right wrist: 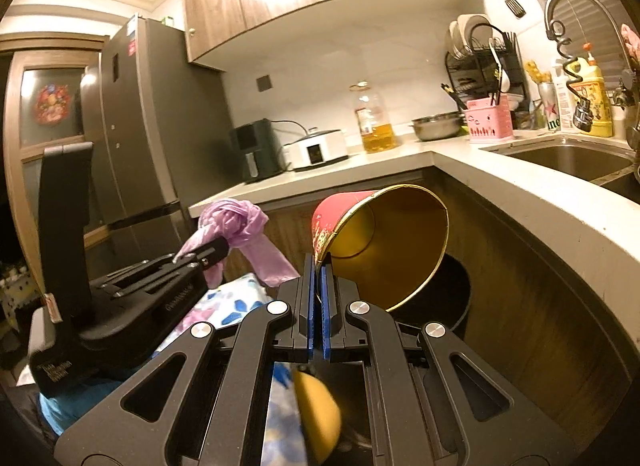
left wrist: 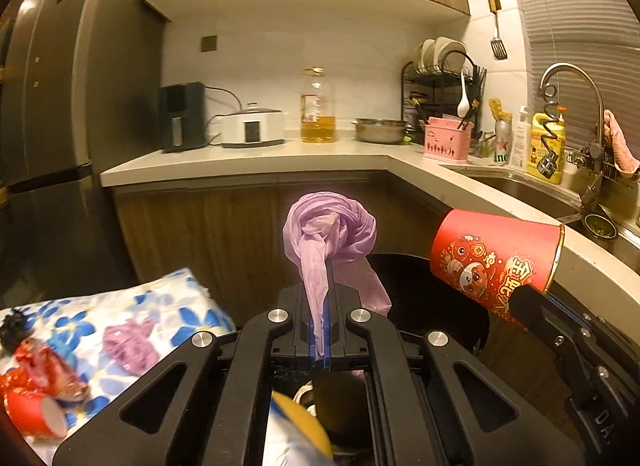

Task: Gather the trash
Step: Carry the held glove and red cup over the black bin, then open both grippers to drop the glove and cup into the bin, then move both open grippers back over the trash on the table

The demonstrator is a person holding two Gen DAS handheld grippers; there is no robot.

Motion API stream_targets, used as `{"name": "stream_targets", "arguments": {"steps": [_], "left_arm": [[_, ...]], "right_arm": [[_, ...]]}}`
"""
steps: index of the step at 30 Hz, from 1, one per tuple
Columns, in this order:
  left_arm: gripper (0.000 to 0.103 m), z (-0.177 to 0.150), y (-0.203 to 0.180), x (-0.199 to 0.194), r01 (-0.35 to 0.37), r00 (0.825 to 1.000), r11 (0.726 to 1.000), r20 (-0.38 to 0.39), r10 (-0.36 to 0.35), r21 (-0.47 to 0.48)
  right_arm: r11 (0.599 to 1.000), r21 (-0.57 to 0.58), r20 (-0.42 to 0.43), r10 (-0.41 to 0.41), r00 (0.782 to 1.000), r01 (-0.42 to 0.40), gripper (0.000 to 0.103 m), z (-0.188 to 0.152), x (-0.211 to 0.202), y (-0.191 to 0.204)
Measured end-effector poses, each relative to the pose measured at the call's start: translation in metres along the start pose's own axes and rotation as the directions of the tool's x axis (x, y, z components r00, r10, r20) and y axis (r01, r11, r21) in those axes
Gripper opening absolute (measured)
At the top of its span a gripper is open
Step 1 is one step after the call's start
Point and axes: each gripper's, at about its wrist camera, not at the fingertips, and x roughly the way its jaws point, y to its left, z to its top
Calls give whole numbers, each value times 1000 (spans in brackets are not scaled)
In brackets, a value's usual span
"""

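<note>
My left gripper (left wrist: 320, 306) is shut on a knotted purple plastic bag (left wrist: 332, 229), which sticks up above the fingertips. To its right, a red paper cup (left wrist: 496, 254) with festive print is held tilted by my right gripper. In the right wrist view, that gripper (right wrist: 319, 266) pinches the rim of the red paper cup (right wrist: 384, 242), whose gold inside faces me. Behind and below both items stands a black trash bin (left wrist: 432, 298), seen also under the cup as the same bin (right wrist: 456, 290). The left gripper with the purple bag (right wrist: 236, 221) shows at left.
A table with a blue-flowered cloth (left wrist: 120, 314) at lower left carries another crumpled purple bag (left wrist: 128, 346) and red paper cups (left wrist: 36, 406). An L-shaped counter (left wrist: 280, 157) with appliances, oil bottle (left wrist: 318, 109), dish rack and sink (left wrist: 532, 189) runs behind. A fridge (left wrist: 52, 105) stands left.
</note>
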Motion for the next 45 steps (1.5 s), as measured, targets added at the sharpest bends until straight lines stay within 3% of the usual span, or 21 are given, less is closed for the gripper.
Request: {"name": "stream_targets", "arguments": {"steps": [6, 22, 32, 37, 40, 41, 45], "left_arm": [[2, -4, -8, 29, 13, 999, 1000, -30, -13, -2], [3, -15, -15, 63, 53, 995, 998, -81, -51, 23], [55, -24, -4, 65, 40, 994, 999, -105, -40, 3], [75, -29, 5, 55, 11, 994, 1000, -106, -13, -21], [87, -32, 10, 43, -31, 995, 999, -96, 29, -16], [88, -34, 12, 38, -44, 995, 999, -92, 42, -18], [96, -40, 18, 19, -81, 993, 997, -90, 80, -13]], "right_arm": [[1000, 6, -9, -27, 1000, 27, 3, 4, 18, -17], [1000, 5, -84, -24, 996, 24, 4, -1, 62, -34], [998, 21, -102, -60, 993, 62, 36, -8, 63, -42], [997, 12, -101, -77, 992, 79, 52, -11, 54, -38], [996, 0, -94, -89, 992, 90, 59, -14, 43, -31], [996, -4, -91, -93, 991, 93, 65, -15, 40, -29], [994, -19, -80, -105, 991, 104, 73, -18, 25, -19]]}}
